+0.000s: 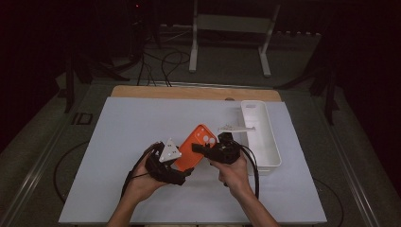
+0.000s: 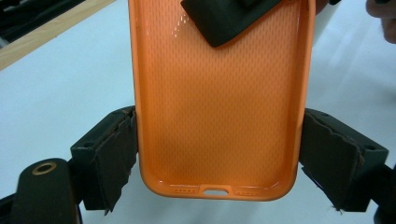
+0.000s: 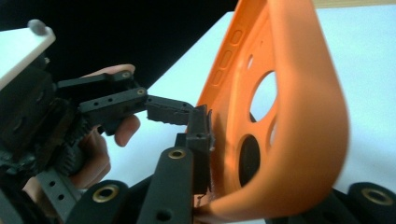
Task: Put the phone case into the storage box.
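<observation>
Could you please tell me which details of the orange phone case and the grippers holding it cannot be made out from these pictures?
- Orange phone case: the left gripper view cuts off its top end, and the right gripper's jaw covers part of it.
- Right gripper: in its own view the case hides the far jaw, so its contact there is unseen.
- White bin: too small in the high view to tell if anything lies inside.

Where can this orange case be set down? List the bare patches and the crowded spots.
The white table mat is bare on its left half, and along the far edge before the wooden strip. Crowded: the centre, where the left hand-held gripper and right hand-held gripper clamp the orange phone case, and the right side with the white tray.
</observation>
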Available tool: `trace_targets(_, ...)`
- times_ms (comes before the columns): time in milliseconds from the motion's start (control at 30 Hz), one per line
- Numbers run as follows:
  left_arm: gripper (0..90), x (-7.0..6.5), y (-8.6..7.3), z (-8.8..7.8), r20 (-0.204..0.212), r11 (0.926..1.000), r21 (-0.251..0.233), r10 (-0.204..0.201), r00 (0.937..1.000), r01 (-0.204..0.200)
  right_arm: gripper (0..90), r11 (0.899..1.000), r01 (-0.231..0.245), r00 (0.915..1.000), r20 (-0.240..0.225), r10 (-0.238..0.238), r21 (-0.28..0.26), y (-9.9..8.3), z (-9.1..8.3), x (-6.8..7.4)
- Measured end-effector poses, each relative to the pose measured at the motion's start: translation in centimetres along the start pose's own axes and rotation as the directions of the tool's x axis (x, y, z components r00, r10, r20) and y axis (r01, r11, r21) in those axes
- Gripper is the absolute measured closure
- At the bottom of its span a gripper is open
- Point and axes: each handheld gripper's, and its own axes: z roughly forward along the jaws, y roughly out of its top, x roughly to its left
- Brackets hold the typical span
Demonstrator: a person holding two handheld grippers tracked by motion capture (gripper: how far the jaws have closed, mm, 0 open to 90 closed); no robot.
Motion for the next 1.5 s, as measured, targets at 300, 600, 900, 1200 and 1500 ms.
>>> trace_targets(300,22.0,-0.2,0.0,0.5,-0.036,1.0000,0.001,0.006,0.9993,-0.006,85.9,1.000,-0.013,0.9998,0.018,0.013,-0.020,0.0,0.2,0.5)
trace_targets(600,13.9,0.3,0.0,0.0,-0.037,0.9993,-0.023,-0.032,0.9988,0.031,86.2,1.000,0.019,0.9994,0.029,-0.019,-0.016,0.0,0.0,0.6)
trace_targets(900,5.0,1.4,-0.4,-0.6,0.017,0.9957,-0.048,-0.078,0.9968,0.079,85.8,0.998,0.059,0.9983,0.006,-0.059,-0.004,0.3,-0.7,0.2)
trace_targets(1200,5.0,2.1,-0.9,-0.7,0.107,0.9892,-0.095,-0.101,0.9891,0.111,85.4,0.987,0.158,0.9864,-0.049,-0.157,0.028,0.5,-1.1,1.0)
trace_targets(1500,5.0,2.2,-1.0,-1.0,0.193,0.9858,-0.127,-0.084,0.9777,0.109,85.4,0.970,0.241,0.9658,-0.105,-0.237,0.023,0.7,-1.6,1.4)
